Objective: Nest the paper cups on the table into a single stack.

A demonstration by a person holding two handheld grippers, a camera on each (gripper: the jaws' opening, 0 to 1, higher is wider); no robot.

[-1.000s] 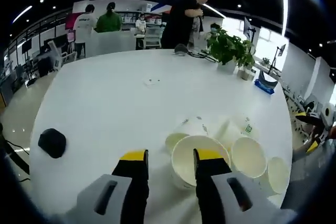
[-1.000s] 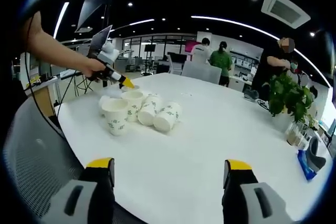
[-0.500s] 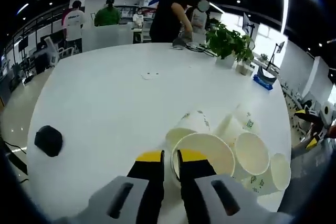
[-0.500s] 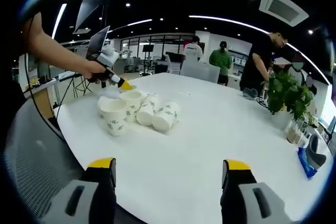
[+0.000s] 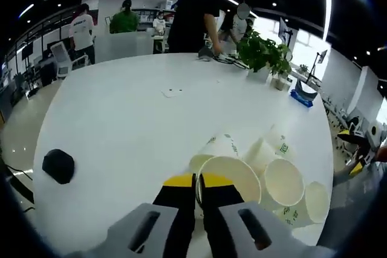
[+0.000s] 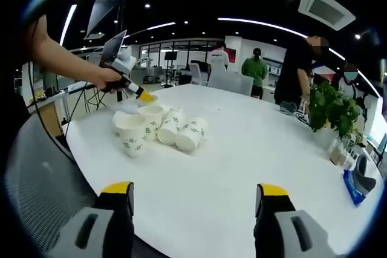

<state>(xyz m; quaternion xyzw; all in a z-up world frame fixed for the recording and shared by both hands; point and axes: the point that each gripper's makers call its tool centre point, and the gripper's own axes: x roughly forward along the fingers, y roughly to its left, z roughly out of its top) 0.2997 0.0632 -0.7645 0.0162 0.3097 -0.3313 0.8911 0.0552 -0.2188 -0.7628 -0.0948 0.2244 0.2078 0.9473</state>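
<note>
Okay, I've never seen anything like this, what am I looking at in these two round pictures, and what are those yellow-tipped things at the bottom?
Those are handheld grippers: a person holds one in each hand, and a fisheye camera rides on each, looking along its two jaws. In the left gripper view, the left gripper has its jaws pinched on the rim of an upright paper cup. In the right gripper view, the right gripper hangs open over the white table, holding nothing. From there you also see the person's hand and the cluster of cups, some upright, some on their sides. A potted plant stands further back.
</note>
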